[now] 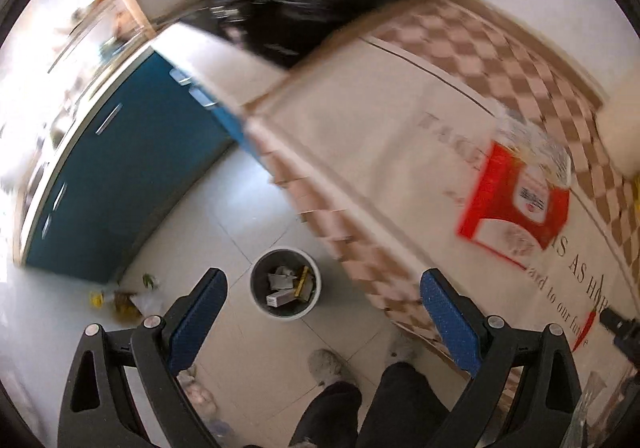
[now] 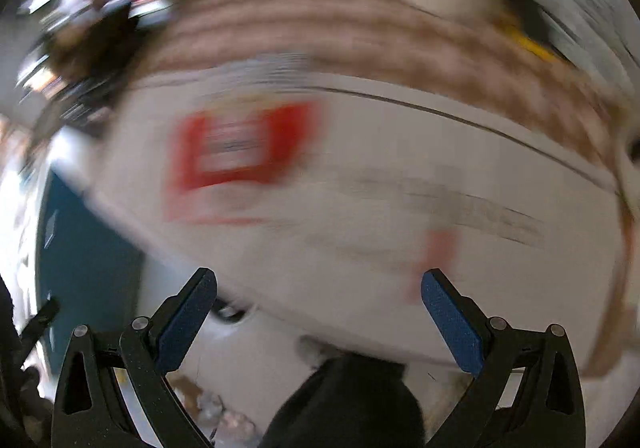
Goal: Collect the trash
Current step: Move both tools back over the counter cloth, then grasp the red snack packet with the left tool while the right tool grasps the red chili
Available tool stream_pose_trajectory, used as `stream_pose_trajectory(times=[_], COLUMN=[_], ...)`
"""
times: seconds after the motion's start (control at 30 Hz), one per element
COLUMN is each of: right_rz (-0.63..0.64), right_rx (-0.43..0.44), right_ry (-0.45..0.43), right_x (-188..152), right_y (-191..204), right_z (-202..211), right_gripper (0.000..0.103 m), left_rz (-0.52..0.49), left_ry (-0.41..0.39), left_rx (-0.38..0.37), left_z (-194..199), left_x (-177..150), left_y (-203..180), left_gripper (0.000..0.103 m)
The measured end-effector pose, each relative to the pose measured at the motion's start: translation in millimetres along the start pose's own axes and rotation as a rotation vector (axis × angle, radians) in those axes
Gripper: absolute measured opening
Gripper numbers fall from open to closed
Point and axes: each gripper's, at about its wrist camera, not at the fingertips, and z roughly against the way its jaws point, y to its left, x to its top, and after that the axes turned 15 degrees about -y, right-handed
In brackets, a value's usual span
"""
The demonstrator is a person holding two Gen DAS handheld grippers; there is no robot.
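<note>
A red and white snack bag (image 1: 520,192) lies on the cream tablecloth (image 1: 380,152); in the blurred right wrist view the same red bag (image 2: 244,148) shows ahead and to the left. A round white trash bin (image 1: 285,283) with several boxes and wrappers inside stands on the tiled floor beside the table. My left gripper (image 1: 322,296) hangs open above the bin, nothing between its blue pads. My right gripper (image 2: 320,300) is open over the table's near edge and holds nothing.
A blue cabinet (image 1: 120,184) stands left of the table. Crumpled yellow and clear wrappers (image 1: 124,298) lie on the floor by its corner. The person's dark trouser legs and grey slippers (image 1: 332,366) are below the left gripper. A dark bag and clutter (image 1: 296,8) sit at the table's far end.
</note>
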Motion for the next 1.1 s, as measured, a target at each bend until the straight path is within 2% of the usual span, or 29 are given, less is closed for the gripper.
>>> stream_pose_trajectory(times=[0.03, 0.07, 0.13, 0.17, 0.2, 0.23, 0.27, 0.37, 0.43, 0.6, 0.7, 0.77, 0.87, 0.97, 1.0, 1.03, 1.1], right_rz=[-0.051, -0.071, -0.086, -0.088, -0.073, -0.043, 0.016, 0.066, 0.058, 0.026, 0.006, 0.015, 0.034, 0.046, 0.044, 0.043, 0.045], right_rx=[-0.034, -0.048, -0.072, -0.072, -0.07, -0.059, -0.046, -0.019, 0.024, 0.154, 0.236, 0.289, 0.322, 0.346, 0.35, 0.354, 0.362], right_ry=[0.037, 0.06, 0.115, 0.126, 0.099, 0.065, 0.053, 0.025, 0.002, -0.053, -0.022, 0.0, 0.034, 0.02, 0.023, 0.024, 0.029], right_x=[2, 1, -3, -6, -6, -4, -2, 7, 26, 84, 109, 124, 136, 130, 132, 127, 127], right_y=[-28, -39, -62, -66, -66, -61, -51, -40, -38, -31, -26, -15, -8, -4, -5, -10, -10], right_z=[-14, -22, -48, -54, -56, -54, -57, -60, -60, -65, -84, -102, -126, -135, -137, -139, -139], right_gripper=[0.091, 0.084, 0.06, 0.057, 0.05, 0.025, 0.011, 0.011, 0.011, 0.011, 0.011, 0.011, 0.011, 0.01, 0.011, 0.011, 0.011], left_rz=[-0.022, -0.04, -0.081, -0.097, -0.107, -0.115, -0.124, -0.127, -0.113, -0.087, -0.082, -0.089, -0.076, -0.056, -0.06, -0.063, -0.064], left_ry=[0.015, 0.026, 0.039, 0.043, 0.044, 0.046, 0.046, 0.052, 0.063, 0.124, 0.169, 0.187, 0.214, 0.205, 0.199, 0.195, 0.191], left_rx=[-0.006, -0.009, -0.006, -0.004, -0.002, -0.003, -0.008, -0.038, -0.07, -0.25, -0.351, -0.391, -0.417, -0.441, -0.451, -0.464, -0.473], left_z=[-7, -13, -20, -23, -24, -25, -28, -37, -48, -93, -116, -130, -142, -143, -140, -137, -129], left_x=[3, 6, 10, 12, 13, 15, 19, 33, 41, 67, 78, 84, 88, 90, 90, 90, 89], left_y=[-15, -27, -50, -57, -63, -68, -74, -83, -88, -116, -133, -142, -149, -157, -159, -163, -168], left_gripper=[0.099, 0.099, 0.099, 0.099, 0.099, 0.099, 0.099, 0.099, 0.098, 0.098, 0.098, 0.098, 0.097, 0.078, 0.065, 0.046, 0.03])
